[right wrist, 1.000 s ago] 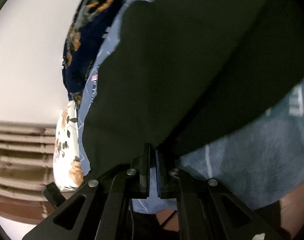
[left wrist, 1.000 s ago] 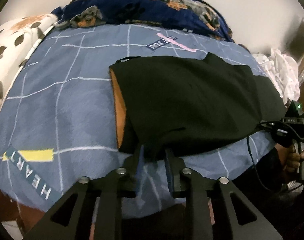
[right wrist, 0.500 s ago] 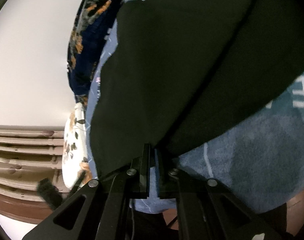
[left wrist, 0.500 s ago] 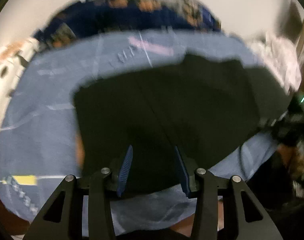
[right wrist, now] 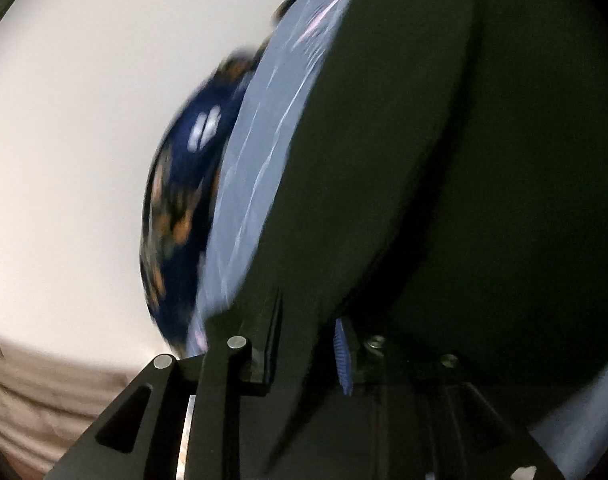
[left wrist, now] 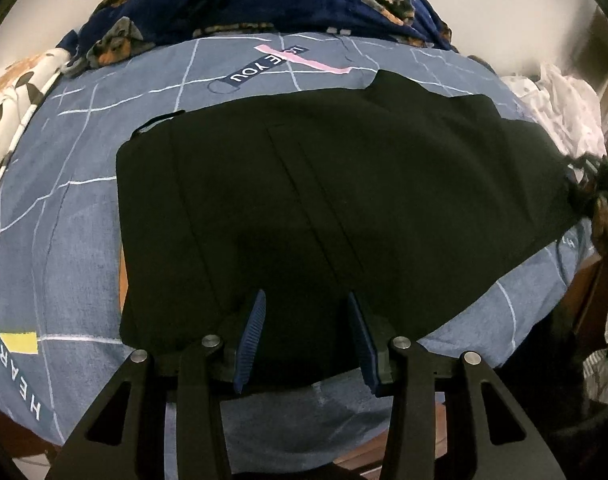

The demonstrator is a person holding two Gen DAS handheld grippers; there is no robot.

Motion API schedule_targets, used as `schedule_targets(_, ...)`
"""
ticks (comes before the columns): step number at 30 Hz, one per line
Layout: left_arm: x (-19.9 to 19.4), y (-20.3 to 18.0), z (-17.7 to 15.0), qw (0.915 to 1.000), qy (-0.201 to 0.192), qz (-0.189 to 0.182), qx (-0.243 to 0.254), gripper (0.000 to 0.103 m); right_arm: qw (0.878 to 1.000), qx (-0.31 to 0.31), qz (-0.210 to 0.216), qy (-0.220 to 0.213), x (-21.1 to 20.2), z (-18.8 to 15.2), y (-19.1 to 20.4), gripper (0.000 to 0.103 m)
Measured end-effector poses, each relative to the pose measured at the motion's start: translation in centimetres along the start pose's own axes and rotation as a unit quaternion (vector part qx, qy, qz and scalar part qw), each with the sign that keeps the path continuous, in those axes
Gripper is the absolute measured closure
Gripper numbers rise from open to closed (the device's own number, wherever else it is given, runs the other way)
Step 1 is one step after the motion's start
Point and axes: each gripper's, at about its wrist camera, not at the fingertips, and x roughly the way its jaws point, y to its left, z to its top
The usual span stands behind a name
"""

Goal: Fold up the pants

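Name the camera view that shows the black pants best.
Left wrist view: the black pants lie sharp on the blue bedsheet, edges visible. The right wrist view shows only a blurred dark mass of them.

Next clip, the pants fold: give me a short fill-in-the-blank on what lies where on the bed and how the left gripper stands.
1. The folded pants lying on the blue grid-patterned bedsheet are ____ in colour.
2. The left gripper has its jaws ____, with no cloth pinched between the blue ribbed pads.
3. The pink strip printed on the sheet lies on the ____ side of the pants from the gripper.

Missing words: black; open; far
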Motion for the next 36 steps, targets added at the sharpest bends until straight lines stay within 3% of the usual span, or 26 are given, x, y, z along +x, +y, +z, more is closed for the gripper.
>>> schedule_targets(1,0.0,0.0,0.0,1.0,0.001,0.001,0.0,0.059,1.0,0.011,0.012,-0.014,-0.6,1.6,-0.7,0.079)
schedule_targets(4,0.0,0.1,0.1,1.0,0.003,0.0,-0.005,0.059,0.998,0.023,-0.006,-0.052,-2.1,5.4,-1.9,0.078)
schedule_targets(7,0.0,0.1,0.1,1.0,0.004,0.0,-0.005,0.059,0.998,0.045,-0.007,-0.053,-2.2,7.6,-3.2,0.086)
schedule_targets(9,0.0,0.1,0.2,1.0,0.003,0.001,-0.001,0.059,0.998,0.031,-0.029,-0.053,-2.3,8.3,-3.1,0.096)
schedule_targets(14,-0.1,0.4,0.1,0.9999,-0.004,-0.011,-0.001,0.059,0.997,-0.012,-0.033,-0.07,-4.3,7.8,-1.9,0.099)
schedule_targets(23,-0.6,1.7,0.2,0.9984,-0.003,-0.053,-0.017,0.059,0.994,0.025,-0.03,-0.099,-10.4,2.9,-5.2,0.099)
schedule_targets(28,-0.6,1.7,0.2,0.9982,-0.001,-0.06,0.003,0.059,0.992,0.067,-0.024,-0.105,-11.2,2.0,-8.5,0.099)
schedule_targets(36,-0.6,1.8,0.2,0.9977,0.001,-0.067,0.01,0.059,0.994,0.051,-0.029,-0.094,-11.2,2.8,-8.3,0.094)
